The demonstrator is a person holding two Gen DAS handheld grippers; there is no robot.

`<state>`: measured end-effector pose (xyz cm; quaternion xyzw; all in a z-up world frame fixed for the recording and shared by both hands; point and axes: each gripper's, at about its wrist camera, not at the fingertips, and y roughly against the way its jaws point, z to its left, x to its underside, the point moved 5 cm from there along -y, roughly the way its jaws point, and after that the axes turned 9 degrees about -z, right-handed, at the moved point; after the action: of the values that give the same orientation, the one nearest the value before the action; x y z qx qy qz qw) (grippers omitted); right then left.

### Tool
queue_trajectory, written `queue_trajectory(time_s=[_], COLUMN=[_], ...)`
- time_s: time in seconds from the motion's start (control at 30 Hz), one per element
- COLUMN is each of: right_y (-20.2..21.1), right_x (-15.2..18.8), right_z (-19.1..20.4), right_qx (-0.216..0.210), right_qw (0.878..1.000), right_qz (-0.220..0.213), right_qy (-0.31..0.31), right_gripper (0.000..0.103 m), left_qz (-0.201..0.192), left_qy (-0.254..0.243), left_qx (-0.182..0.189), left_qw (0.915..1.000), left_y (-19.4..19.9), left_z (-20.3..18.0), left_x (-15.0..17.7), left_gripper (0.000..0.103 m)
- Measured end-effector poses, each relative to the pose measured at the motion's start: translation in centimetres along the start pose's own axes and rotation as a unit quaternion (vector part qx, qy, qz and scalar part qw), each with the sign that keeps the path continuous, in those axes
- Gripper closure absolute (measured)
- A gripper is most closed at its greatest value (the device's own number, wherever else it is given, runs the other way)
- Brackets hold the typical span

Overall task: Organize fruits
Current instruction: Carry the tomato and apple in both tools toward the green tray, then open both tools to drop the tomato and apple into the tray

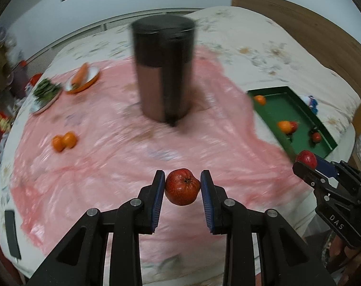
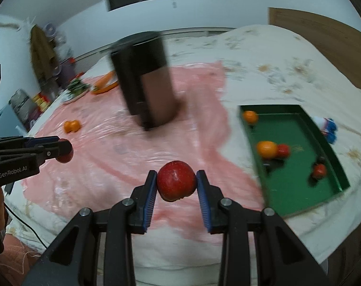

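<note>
My left gripper [image 1: 183, 186] is shut on a small red fruit [image 1: 182, 187] and holds it above the pink sheet [image 1: 109, 157]. My right gripper [image 2: 176, 183] is shut on another red fruit [image 2: 176, 181]; it also shows in the left wrist view [image 1: 305, 159] at the right, near the tray's near corner. A green tray [image 2: 297, 190] lies to the right with two oranges [image 2: 266, 149] and two red fruits [image 2: 319, 170] in it. Two more oranges [image 1: 63, 140] lie together on the sheet at the left.
A tall dark canister [image 1: 163, 69] stands mid-table. At the far left are an orange-rimmed plate with a carrot [image 1: 81, 77] and a plate of greens [image 1: 46, 93]. A black phone [image 1: 12, 233] lies near the left edge. A blue-white item [image 2: 327, 126] lies beyond the tray.
</note>
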<state>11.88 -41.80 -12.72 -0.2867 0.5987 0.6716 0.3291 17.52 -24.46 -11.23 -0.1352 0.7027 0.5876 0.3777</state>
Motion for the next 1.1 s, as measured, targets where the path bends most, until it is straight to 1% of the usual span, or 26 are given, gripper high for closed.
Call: queue_trajectory(time_s=[0.3,0.5,0.67,0.9,1.1], right_y=[0.2,-0.5,-1.7,-4.2,-6.8], right_x=[-0.4,-0.7,-1.4,-2.3,-2.4], right_z=[-9.8,-14.7,-18.5,-22.8,-24.8], right_qx=[0.059,0.086,0.104,0.116,0.119], right_qw=[0.998,0.996,0.994,0.992,0.992], right_qz=[-0.010,-0.012,-0.015,-0.013,-0.006], right_qy=[-0.025,-0.029,-0.032,-0.040,-0.038], right_gripper=[0.103,0.103,0.103,0.103,0.103], left_qz=[-0.008,-0.012,-0.012,-0.008,-0.007], left_qy=[-0.048,-0.082,-0.088,-0.097,-0.107], left_qx=[0.039,0.055,0.065,0.059,0.047], left_qw=[0.9980,0.9950,0.9939,0.9934,0.9931], left_y=[-3.8,-6.6,-9.8,-14.3,-17.2], left_z=[-9.7,-15.4,-19.3,-22.8,-24.2], left_x=[-4.3,-6.5,-8.5,-9.8,-9.9], left_gripper=[0.077,0.077,0.077,0.077,0.077])
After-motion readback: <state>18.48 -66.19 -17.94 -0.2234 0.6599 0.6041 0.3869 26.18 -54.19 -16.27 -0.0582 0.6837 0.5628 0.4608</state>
